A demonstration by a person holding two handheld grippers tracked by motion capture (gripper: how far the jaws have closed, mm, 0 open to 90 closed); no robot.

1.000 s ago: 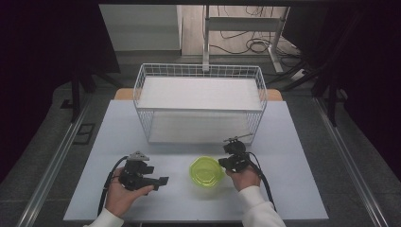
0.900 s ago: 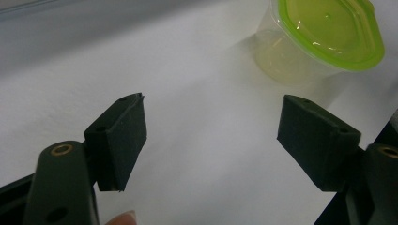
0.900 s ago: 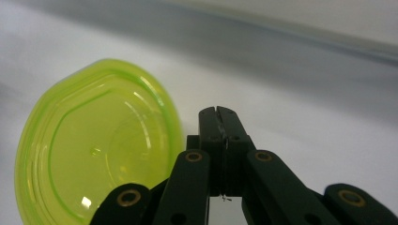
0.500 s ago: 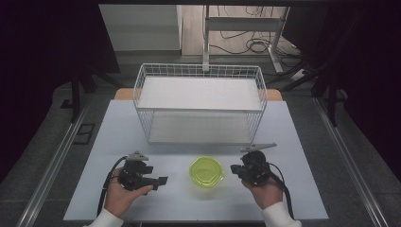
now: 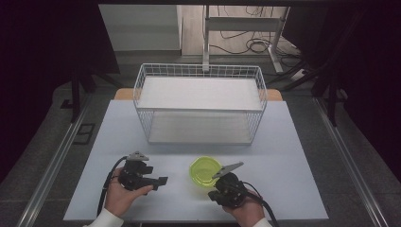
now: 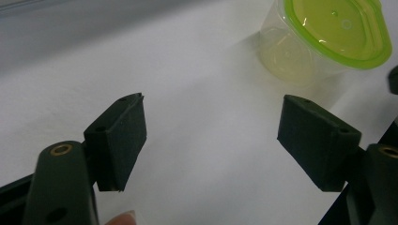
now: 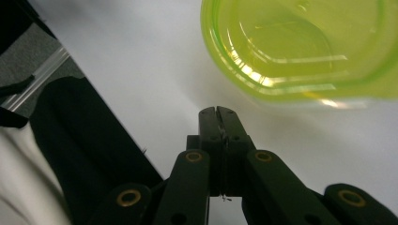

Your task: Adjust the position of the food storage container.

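A small clear tub with a lime-green lid [image 5: 205, 171] stands on the white table [image 5: 293, 156] near its front edge. My left gripper [image 5: 163, 181] rests to the tub's left, jaws wide open and empty, pointing toward it; the left gripper view has the tub [image 6: 324, 37] at upper right beyond my left gripper [image 6: 211, 140]. My right gripper [image 5: 213, 194] lies just in front of the tub, shut with nothing between its jaws. In the right gripper view my right gripper [image 7: 217, 111] sits a little short of the tub [image 7: 305, 47].
A white wire basket [image 5: 200, 103] with a shelf stands at the middle back of the table. Bare table lies between the basket and the tub. The table's front edge [image 5: 189, 218] runs just below both hands. Dark floor and cables surround the table.
My right gripper has swung from beside the tub's right edge out to the right, then down to the table front of the tub. The left gripper has stayed put.
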